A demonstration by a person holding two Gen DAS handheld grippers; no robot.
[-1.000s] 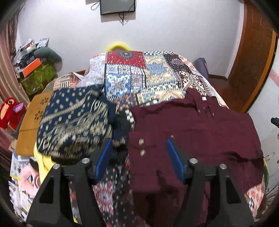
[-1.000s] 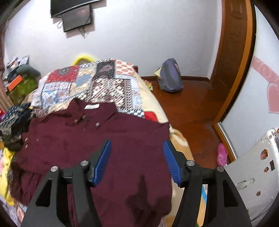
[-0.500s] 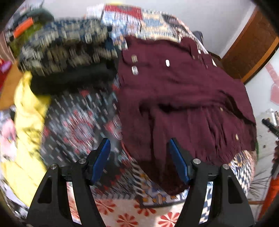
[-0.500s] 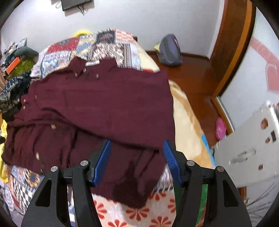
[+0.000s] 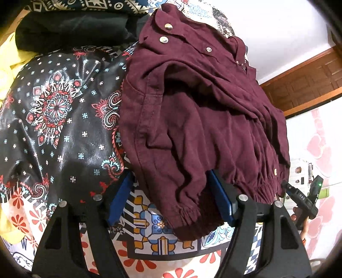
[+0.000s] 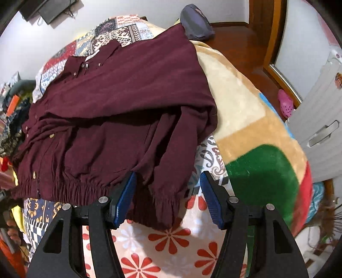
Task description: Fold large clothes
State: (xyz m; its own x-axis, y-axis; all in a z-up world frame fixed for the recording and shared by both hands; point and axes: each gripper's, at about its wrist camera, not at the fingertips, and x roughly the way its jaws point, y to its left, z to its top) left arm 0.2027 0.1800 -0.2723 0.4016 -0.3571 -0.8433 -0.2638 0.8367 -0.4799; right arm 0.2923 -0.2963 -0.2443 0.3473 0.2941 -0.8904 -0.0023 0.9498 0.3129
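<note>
Bed (image 5: pixel 53 132) carries everything; its cover is a patchwork of dark floral, tile-print and red-flower panels.

Far left edge of the bed: a yellow cloth (image 5: pixel 8 62) hangs at the side, with a black garment (image 5: pixel 70 27) heaped beside it toward the head end. A navy patterned fabric (image 5: pixel 85 5) lies beyond the black one, only its edge showing.

Left gripper (image 5: pixel 168 198): blue pads spread wide apart, nothing pinched. One elasticated cuff of the maroon jacket (image 5: pixel 203 119) drops between the pads at the foot edge of the bed. Left pad sits over the tile-print panel; right pad is partly tucked under the jacket's gathered hem.

Maroon jacket lies across the middle of the bed, front up, collar toward the head end, gathered waistband along the foot edge. Metal snaps run along its left side. Sleeves are folded in over the body, cloth rumpled.

Right gripper (image 6: pixel 167 197): pads also wide apart, gripping nothing. The jacket's right cuff and hem corner hang between them; left pad touches the hem, right pad stands clear over the red-flower panel.

Right edge of the bed: a tan blanket (image 6: pixel 239 102) with green and red patches. Beyond it, wooden floor with a pink clog (image 6: pixel 285 103), and a purple backpack (image 6: pixel 196 23) near the wall.
</note>
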